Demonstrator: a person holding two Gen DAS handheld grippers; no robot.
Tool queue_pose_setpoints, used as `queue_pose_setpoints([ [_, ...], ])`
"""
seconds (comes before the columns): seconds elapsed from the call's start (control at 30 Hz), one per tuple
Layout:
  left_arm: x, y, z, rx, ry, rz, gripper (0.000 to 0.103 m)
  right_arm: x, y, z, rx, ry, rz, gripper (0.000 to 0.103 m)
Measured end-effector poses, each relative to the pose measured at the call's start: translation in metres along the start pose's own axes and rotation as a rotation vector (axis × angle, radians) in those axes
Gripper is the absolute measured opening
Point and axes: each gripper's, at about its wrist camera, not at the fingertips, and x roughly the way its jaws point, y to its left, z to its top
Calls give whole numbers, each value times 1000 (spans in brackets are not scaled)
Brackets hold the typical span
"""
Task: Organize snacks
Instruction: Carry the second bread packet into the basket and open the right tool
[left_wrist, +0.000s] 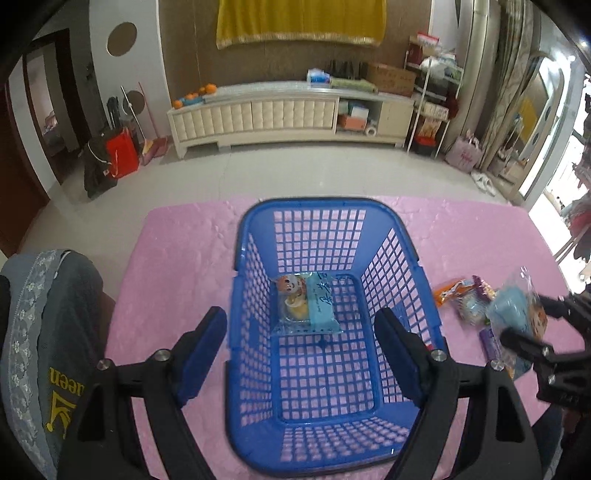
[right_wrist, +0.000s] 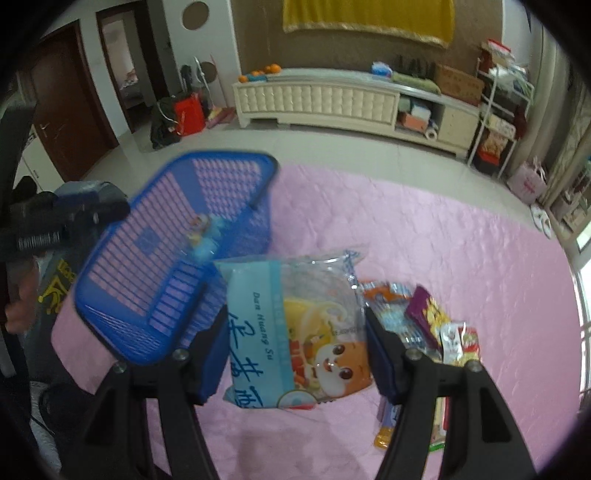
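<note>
Pink tabletop (left_wrist: 177, 258) carried blue basket (left_wrist: 332, 214), one snack pack (left_wrist: 308, 301) inside; left hand-held gripper (left_wrist: 301, 345) gaped empty, right hand-held gripper (right_wrist: 295, 354) clamped cartoon snack bag (right_wrist: 295, 332).

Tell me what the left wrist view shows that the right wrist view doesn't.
Left wrist only: the left tongs open and empty above the basket, and the snack packet lying sharp on its floor.

Right wrist only: the right tongs closed on a cartoon snack bag.

Both: the basket, pink cloth, and loose snack pile.
</note>
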Motion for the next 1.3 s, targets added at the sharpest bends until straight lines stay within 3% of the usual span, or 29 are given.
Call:
queue_pose_setpoints([
  [0.17, -20, 23, -6, -27, -27, -4, 80, -12, 29, 24, -56, -36, 2, 70],
  [0.43, -31, 43, -10, 15, -69, 73, 80, 0, 66, 56, -130, -25, -1, 71],
  [0.57, -21, 55, -4, -4, -60, 71, 80, 19, 76, 69, -134, 13, -13, 71],
  [0.7, -3, 67, 2, -30, -35, 73, 80, 36, 82, 78, -175, 29, -96, 71],
  [0.97, 29, 79, 12, -99, 29, 20, 80, 90, 86, 93, -139, 162, -143, 71],
  [1.03, 36, 78, 14, -92, 43, 36, 80, 106, 85, 93, -127, 198, -158, 71],
  [1.3, 51, 68, 15, -65, 75, 34, 80, 119, 97, 103, -173, 201, -222, 71],
])
